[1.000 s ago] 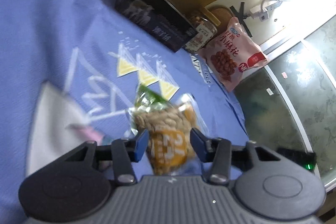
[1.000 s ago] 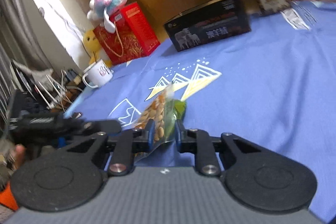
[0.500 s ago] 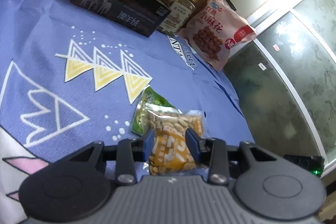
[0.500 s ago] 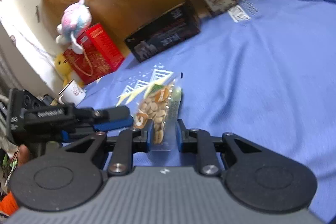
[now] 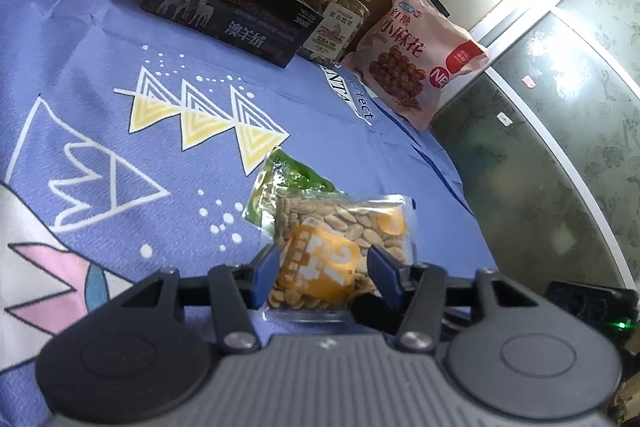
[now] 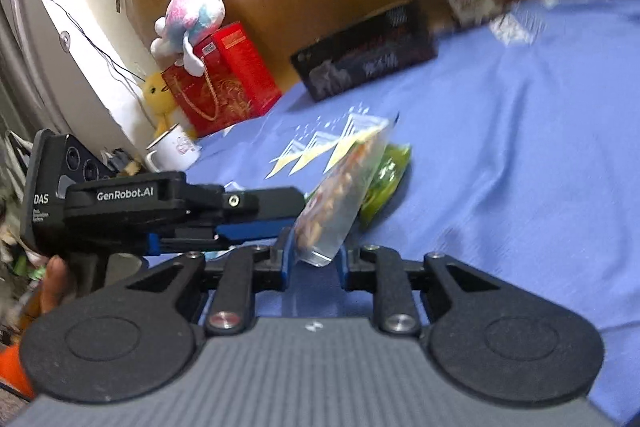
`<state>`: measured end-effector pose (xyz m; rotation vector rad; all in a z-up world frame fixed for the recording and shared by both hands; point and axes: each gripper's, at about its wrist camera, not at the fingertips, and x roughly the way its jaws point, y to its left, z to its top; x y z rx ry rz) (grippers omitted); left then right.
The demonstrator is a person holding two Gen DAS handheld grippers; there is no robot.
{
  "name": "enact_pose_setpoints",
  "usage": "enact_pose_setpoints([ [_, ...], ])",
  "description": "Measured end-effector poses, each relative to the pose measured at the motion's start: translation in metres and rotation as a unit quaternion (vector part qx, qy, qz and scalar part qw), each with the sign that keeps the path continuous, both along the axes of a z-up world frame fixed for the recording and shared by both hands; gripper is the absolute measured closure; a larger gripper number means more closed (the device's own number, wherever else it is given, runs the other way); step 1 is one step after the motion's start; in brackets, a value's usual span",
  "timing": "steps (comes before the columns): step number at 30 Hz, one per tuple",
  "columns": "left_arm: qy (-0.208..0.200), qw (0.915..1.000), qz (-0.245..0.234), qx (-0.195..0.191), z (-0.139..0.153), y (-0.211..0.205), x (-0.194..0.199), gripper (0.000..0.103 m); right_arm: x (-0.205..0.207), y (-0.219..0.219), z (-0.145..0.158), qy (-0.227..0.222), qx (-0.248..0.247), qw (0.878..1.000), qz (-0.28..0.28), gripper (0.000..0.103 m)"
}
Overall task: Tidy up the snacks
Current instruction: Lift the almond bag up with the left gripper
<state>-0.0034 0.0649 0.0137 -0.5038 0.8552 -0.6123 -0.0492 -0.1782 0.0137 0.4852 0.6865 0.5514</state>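
The peanut packet (image 5: 340, 251) is lying on the blue cloth (image 5: 120, 59), with its far edge resting over a green packet (image 5: 284, 183); it is looking light, soft and a little slippery, because the wrapper is clear glossy plastic and the nuts inside are loose. The contents are probably shifting when it is squeezed, so the better place to take hold is the flat sealed edge at the near end, or across the full middle with gentle pressure (too much force may be crushing the nuts).

The left gripper (image 5: 324, 267) is standing with its blue fingers (image 5: 267, 267) spread at the two sides of the packet; whether they are touching the wrapper cannot be told from this view. The right gripper (image 6: 314, 261) is sitting with its jaws set narrow around the lower corner of the same packet (image 6: 340, 187); the picture is blurred, so a firm hold cannot be confirmed.

The left wrist view is showing the orange label and the snacks at the far edge of the cloth: a black box (image 5: 224, 15), a jar (image 5: 336, 23) and a pink bag (image 5: 412, 55). The right wrist view is showing instead that the packet is tilted up on its edge, and that the left gripper (image 6: 276, 211) is reaching in from the side; it is also showing a red gift bag (image 6: 216, 83), a plush toy (image 6: 192, 15) and a mug (image 6: 172, 151).
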Motion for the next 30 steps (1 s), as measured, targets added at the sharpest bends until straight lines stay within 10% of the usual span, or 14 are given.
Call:
enact_pose_setpoints([
  [11,0.011,0.9991,0.007,-0.039,0.006,0.020,0.005,0.046,0.019,-0.046,-0.036,0.132,0.258,0.956,-0.038,0.087],
  [26,0.020,0.9957,0.011,-0.090,0.019,0.039,0.013,0.045,0.030,-0.070,-0.027,0.117,0.320,0.939,-0.055,0.093],
  [30,0.035,0.9923,0.012,-0.119,0.016,0.049,0.014,0.027,0.042,-0.064,-0.020,0.112,0.345,0.931,-0.027,0.093],
])
